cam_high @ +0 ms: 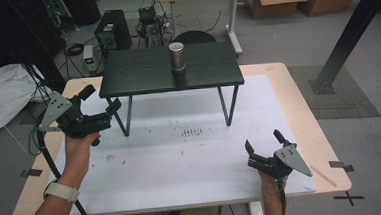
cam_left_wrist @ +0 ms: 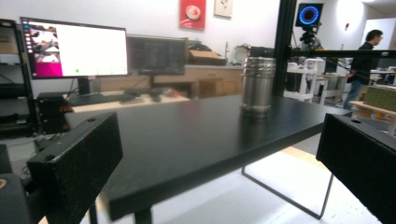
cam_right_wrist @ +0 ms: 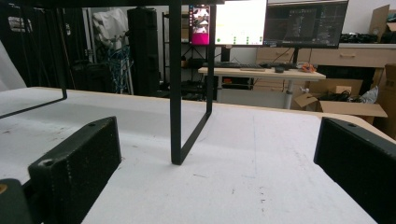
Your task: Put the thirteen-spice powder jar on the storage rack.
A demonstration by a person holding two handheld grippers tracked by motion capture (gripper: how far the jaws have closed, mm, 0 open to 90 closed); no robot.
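High view: a steel canister [cam_high: 177,56] stands upright on a small black shelf [cam_high: 141,75] set on the white worktop [cam_high: 191,157]. The left gripper [cam_high: 101,104] hangs beside the shelf's left end, jaws spread, empty. The right gripper [cam_high: 264,145] sits near the front right, well apart from the canister, jaws spread.

Left gripper view: the canister [cam_left_wrist: 257,87] stands ahead, right of centre, beyond the spread jaws.

Right gripper view: the shelf's leg [cam_right_wrist: 176,93] rises between the spread jaws, farther off.
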